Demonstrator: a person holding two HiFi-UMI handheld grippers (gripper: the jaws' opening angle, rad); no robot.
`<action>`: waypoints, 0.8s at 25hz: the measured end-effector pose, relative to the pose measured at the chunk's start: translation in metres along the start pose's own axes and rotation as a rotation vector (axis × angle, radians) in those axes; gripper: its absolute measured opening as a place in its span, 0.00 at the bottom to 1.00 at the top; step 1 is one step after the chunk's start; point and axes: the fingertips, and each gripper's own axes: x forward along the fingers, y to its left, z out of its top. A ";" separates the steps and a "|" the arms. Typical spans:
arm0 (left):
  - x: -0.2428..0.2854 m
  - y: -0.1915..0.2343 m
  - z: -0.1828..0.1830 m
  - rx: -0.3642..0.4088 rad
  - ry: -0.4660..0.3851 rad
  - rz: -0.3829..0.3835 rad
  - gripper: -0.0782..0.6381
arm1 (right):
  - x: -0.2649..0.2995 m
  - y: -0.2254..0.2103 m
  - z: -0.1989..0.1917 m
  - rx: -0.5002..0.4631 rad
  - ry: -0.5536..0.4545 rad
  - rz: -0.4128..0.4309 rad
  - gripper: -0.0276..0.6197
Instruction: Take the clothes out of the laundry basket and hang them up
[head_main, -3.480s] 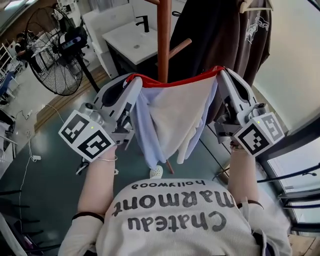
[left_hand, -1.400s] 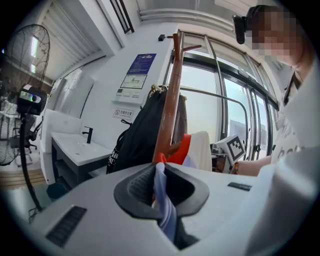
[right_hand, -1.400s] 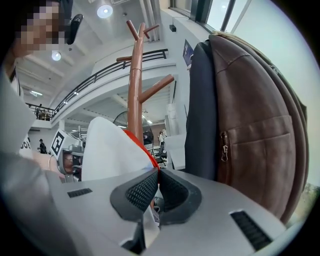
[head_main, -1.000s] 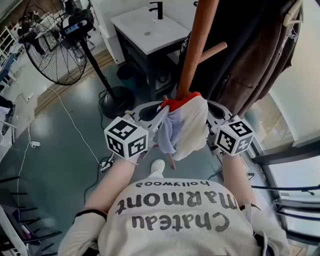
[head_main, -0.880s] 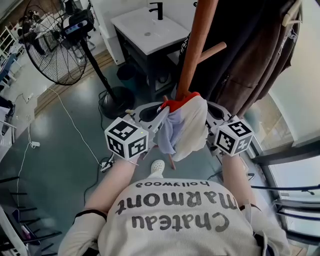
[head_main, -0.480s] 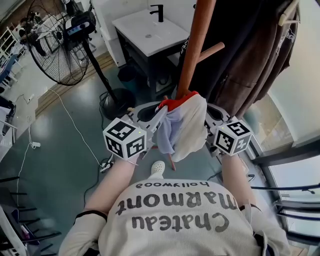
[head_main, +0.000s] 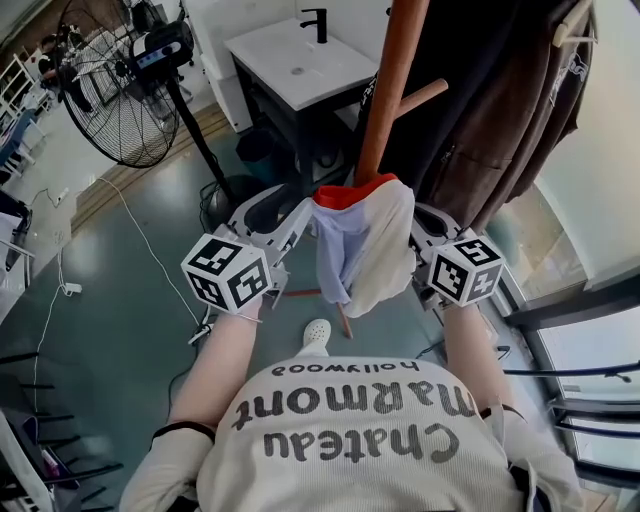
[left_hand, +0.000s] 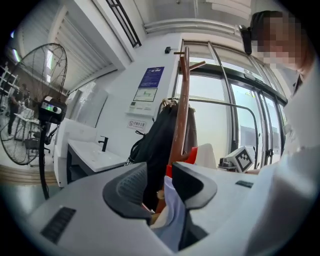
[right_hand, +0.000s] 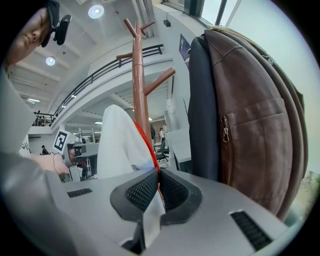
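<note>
A white and lavender garment (head_main: 365, 245) with a red collar (head_main: 355, 192) hangs bunched against the wooden coat stand (head_main: 385, 90). My left gripper (head_main: 298, 212) is at the garment's left edge and its jaws are opening. In the left gripper view a gap shows between the left gripper's (left_hand: 160, 182) jaws, and the cloth (left_hand: 172, 212) lies loose against the right-hand one. My right gripper (head_main: 415, 228) holds the other side. In the right gripper view, the right gripper (right_hand: 157, 187) is shut on the fabric (right_hand: 120, 145), just below a peg of the stand (right_hand: 138, 75).
Dark and brown jackets (head_main: 505, 110) hang on the stand's right side, with a brown backpack (right_hand: 255, 115) close to my right gripper. A standing fan (head_main: 105, 90) and a vanity with a sink (head_main: 295, 65) are at the back left. Cables and a white shoe (head_main: 315, 335) lie on the floor.
The garment, first held spread wide, is now bunched at the stand. In the last half second my left gripper's jaws have parted and it has slid left, away from the collar.
</note>
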 end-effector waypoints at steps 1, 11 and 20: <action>-0.002 0.000 0.003 0.005 -0.013 0.004 0.32 | 0.000 0.000 0.000 0.005 -0.001 -0.005 0.09; -0.012 -0.028 -0.003 0.030 -0.015 -0.035 0.14 | -0.003 -0.001 -0.007 0.065 0.007 -0.038 0.09; -0.029 -0.050 -0.014 0.023 0.007 -0.040 0.13 | -0.022 -0.015 -0.032 0.170 0.067 -0.148 0.09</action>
